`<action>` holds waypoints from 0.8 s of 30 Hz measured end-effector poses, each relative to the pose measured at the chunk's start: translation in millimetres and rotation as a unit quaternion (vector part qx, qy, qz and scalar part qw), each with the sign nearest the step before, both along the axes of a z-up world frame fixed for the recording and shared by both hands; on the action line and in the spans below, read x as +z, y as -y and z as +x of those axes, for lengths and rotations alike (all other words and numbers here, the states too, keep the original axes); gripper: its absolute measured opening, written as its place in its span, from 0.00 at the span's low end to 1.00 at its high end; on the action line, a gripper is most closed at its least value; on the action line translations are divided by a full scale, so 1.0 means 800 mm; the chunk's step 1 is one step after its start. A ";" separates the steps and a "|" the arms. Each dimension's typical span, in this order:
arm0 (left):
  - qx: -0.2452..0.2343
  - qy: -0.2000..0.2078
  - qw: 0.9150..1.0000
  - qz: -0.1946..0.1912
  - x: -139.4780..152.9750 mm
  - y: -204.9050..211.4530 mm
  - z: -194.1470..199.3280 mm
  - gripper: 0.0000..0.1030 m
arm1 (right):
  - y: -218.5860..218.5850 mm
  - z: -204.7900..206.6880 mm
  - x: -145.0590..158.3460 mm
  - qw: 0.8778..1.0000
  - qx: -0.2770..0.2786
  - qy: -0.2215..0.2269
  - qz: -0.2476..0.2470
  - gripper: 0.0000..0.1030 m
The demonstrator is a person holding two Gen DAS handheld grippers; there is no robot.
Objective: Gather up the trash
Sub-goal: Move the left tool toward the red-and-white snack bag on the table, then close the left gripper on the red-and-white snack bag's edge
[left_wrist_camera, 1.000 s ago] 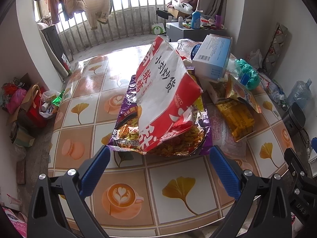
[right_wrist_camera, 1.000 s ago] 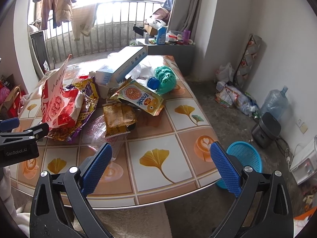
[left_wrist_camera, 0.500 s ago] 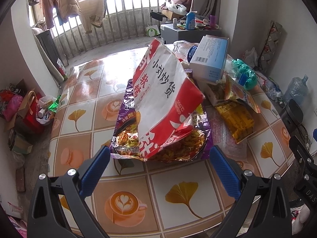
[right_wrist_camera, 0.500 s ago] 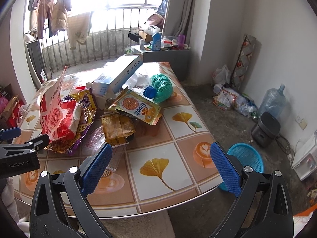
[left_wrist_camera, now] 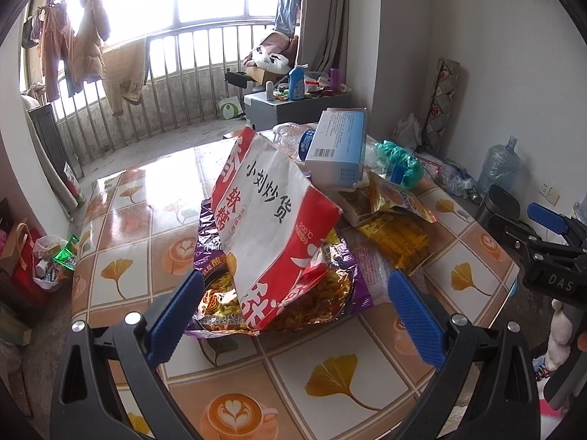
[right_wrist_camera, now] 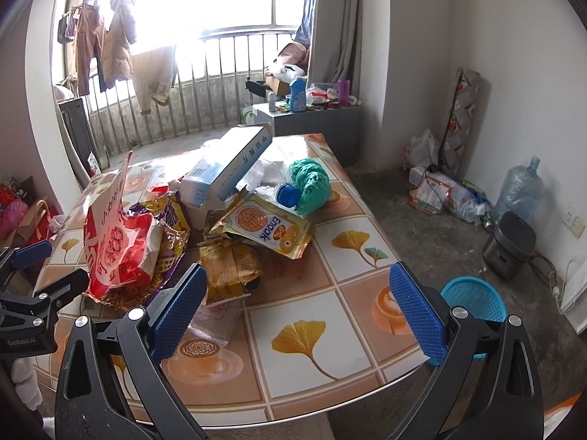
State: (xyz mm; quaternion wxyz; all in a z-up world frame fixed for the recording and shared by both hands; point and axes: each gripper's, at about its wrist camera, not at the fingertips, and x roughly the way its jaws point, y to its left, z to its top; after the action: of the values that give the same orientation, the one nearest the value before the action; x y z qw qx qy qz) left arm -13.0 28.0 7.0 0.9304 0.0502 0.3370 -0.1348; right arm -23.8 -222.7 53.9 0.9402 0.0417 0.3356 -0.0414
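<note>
While trash sits heaped mid-frame on worktop (right_wrist_camera: 370, 275), both tongs hang released, empty, short of pile. Left tongs (left_wrist_camera: 295, 324) frame near edge of red-white snack bag (left_wrist_camera: 271, 231), which leans atop purple foil wrapper (left_wrist_camera: 341, 293), likely first pick since nearest. Right tongs (right_wrist_camera: 293, 311) face yellow wrapper (right_wrist_camera: 229, 269); blue basket (right_wrist_camera: 473, 300) on floor, lower right, probable drop target. Blue carton (right_wrist_camera: 227, 165) props on clutter behind.

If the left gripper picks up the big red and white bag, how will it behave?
The red and white bag looks like creased paper, so probably light and floppy. It leans on the purple foil wrapper, so it may tip, and the wrapper may slide.
</note>
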 end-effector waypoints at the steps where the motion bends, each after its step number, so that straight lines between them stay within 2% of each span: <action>1: -0.004 0.005 1.000 -0.003 -0.002 -0.003 -0.002 0.95 | 0.000 0.001 -0.003 1.000 0.001 -0.004 0.005 0.92; 3: -0.008 0.010 1.000 -0.004 -0.005 -0.008 -0.004 0.94 | -0.002 0.004 -0.006 1.000 0.005 -0.010 0.013 0.92; 7: -0.018 0.000 1.000 -0.005 -0.018 -0.013 0.001 0.85 | -0.013 0.009 -0.009 0.999 0.022 -0.014 0.023 0.91; 15: -0.004 -0.024 0.999 0.038 -0.055 -0.007 0.032 0.71 | -0.028 0.019 -0.019 0.998 0.036 -0.035 0.025 0.87; 21: 0.005 -0.041 0.999 0.008 -0.064 -0.012 0.050 0.63 | -0.030 0.026 -0.026 0.998 0.039 -0.048 0.033 0.83; 24: 0.014 -0.049 0.999 -0.005 -0.066 -0.020 0.052 0.54 | -0.029 0.029 -0.029 0.997 0.038 -0.053 0.037 0.80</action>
State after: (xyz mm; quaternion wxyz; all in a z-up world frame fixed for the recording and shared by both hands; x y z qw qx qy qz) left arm 28.8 43.8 -46.1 0.9148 0.0340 0.3822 -0.1259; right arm -0.5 -199.9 31.1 0.9197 0.0611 0.3877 0.0050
